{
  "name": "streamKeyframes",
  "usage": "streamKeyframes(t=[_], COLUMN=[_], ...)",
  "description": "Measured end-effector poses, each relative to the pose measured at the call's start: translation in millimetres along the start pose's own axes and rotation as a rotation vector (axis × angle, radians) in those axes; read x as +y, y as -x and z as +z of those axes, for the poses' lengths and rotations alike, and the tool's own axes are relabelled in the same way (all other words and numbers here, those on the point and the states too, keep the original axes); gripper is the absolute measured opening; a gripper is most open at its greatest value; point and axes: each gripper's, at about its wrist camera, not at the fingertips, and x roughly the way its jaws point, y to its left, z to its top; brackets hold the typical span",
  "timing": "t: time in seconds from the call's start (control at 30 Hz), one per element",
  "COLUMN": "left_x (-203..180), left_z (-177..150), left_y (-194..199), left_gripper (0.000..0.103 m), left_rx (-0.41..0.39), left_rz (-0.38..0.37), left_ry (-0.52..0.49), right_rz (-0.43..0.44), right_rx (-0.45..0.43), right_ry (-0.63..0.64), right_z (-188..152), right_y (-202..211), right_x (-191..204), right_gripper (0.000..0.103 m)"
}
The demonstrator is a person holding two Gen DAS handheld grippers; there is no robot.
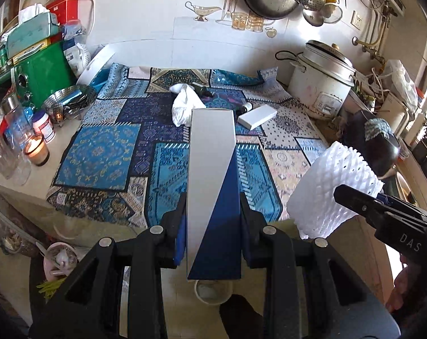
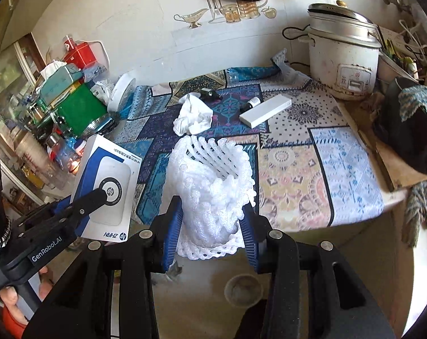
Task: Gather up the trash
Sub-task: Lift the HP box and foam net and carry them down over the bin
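A patterned cloth [image 1: 106,152] covers the bench [image 2: 351,243] by a white wall [image 1: 145,22]. The left tongs [image 1: 212,214] grip a box [image 1: 213,169]; the right tongs [image 2: 212,220] squeeze foam netting [image 2: 213,186]. A tissue [image 1: 183,104] lies on the cloth, the box hiding part.

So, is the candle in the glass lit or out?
Lit: a flame glows inside the candle glass at the cloth's left edge.

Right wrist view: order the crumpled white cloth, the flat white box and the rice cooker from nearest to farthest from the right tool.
1. Crumpled white cloth, just beyond the foam net held in the right tool, slightly left.
2. Flat white box, farther back, to the right.
3. Rice cooker, far right corner by the wall.
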Motion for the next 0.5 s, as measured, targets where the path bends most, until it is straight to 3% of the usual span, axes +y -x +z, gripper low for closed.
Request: streamKeyframes(t=[0.23, 0.5], left_x=[19.2, 19.0], left_z=[-71.8, -141.8], left_y=[12.8, -24.1], left_gripper=[0.031, 0.031], left_rx=[0.077, 0.232], left_rz=[-0.026, -0.037], left_ry=[-0.024, -0.009], right_rz=[-0.055, -0.105], right_rx=[0.085, 0.236], right_ry=[-0.048, -0.107], right_z=[-64.7, -128.0], right_y=[-2.1, -30.0], right_x=[16.9, -1.4], right_gripper=[0.037, 0.037])
